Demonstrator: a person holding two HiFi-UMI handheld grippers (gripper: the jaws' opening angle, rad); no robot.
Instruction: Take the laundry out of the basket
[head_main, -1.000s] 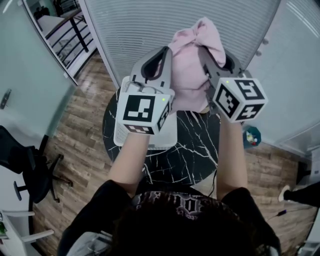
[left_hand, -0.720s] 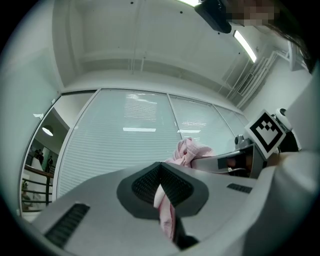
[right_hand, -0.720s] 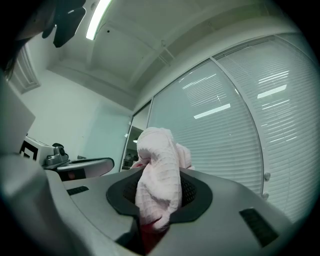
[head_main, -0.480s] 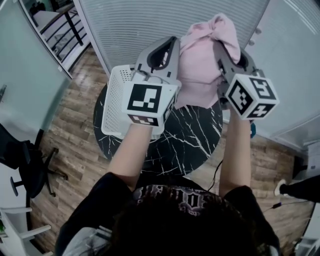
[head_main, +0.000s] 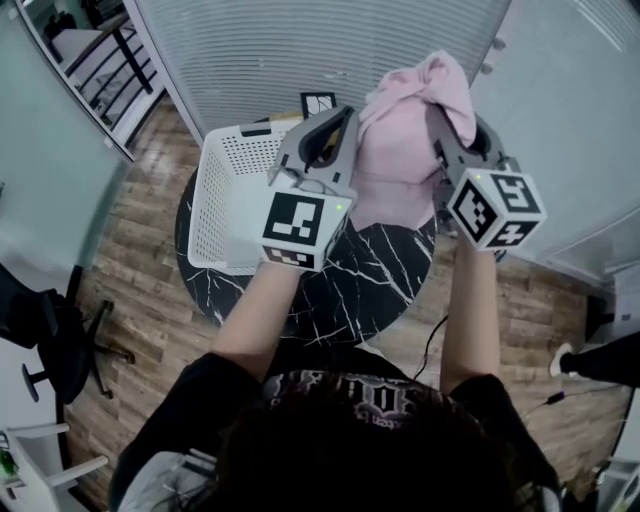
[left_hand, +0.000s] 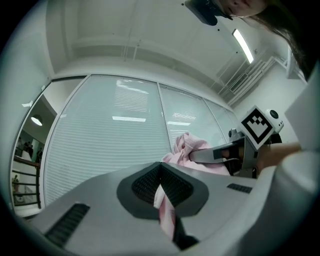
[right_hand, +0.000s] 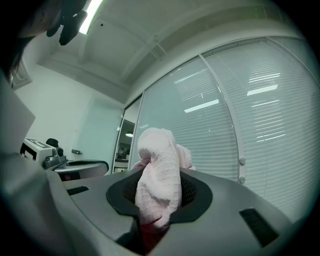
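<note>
L gripper (head_main: 338, 128) & R gripper (head_main: 440, 118) both clamped on pink cloth (head_main: 405, 150), basket (head_main: 215, 200) at its 9 o'clock. Cloth prob. light, soft, floppy; best gripped at bunched edges.

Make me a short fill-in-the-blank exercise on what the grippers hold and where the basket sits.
The left gripper and the right gripper are both shut on one ____ cloth.
The white basket stands on a round ____ table with white veins.
In the head view, the basket is to the ____ of the cloth.
Missing words: pink; black; left.
</note>
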